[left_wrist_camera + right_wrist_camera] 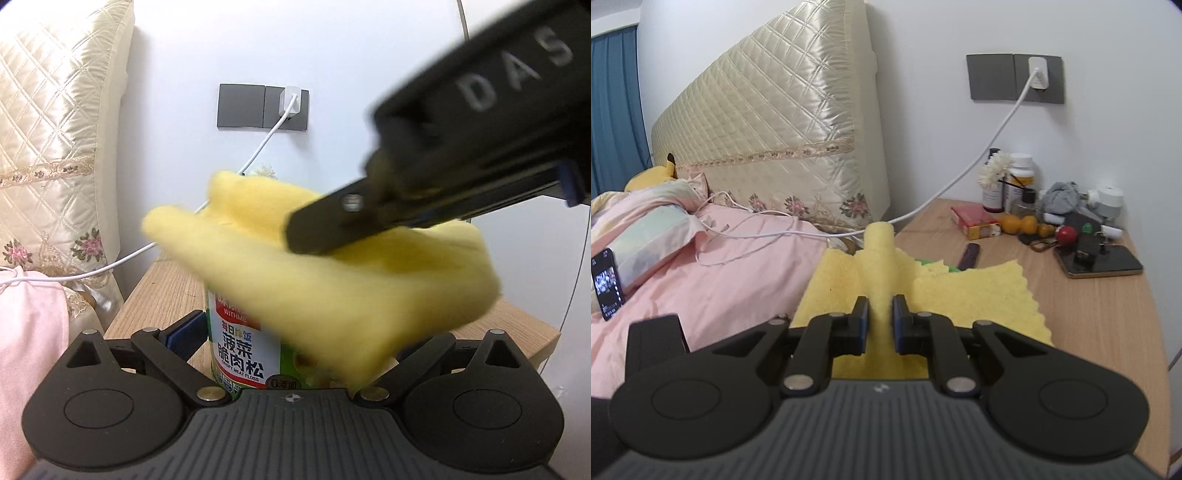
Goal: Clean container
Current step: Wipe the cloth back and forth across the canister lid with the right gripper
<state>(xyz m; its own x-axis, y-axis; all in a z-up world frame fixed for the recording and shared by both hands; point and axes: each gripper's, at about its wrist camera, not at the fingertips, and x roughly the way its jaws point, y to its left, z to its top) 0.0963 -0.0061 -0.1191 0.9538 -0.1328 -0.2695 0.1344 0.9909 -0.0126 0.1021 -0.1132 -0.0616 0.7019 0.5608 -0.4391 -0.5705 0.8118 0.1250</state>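
Observation:
A green-and-white labelled can (243, 350), the container, stands between the fingers of my left gripper (291, 343), which is shut on it over the wooden bedside table (166, 295). A yellow cloth (332, 277) lies draped over the can's top and hides it. My right gripper (880, 317) is shut on a raised fold of the yellow cloth (879, 258); it comes in from the upper right in the left wrist view (321, 225). A sliver of green (929, 263) shows past the cloth.
A quilted headboard (775, 129) and pink bedding (720, 277) with a phone (605, 284) lie left. A white charger cable (979, 158) runs from the wall socket (1038, 74). Bottles, oranges, a red box (975, 219), a phone (1100, 262) and clutter crowd the table's back.

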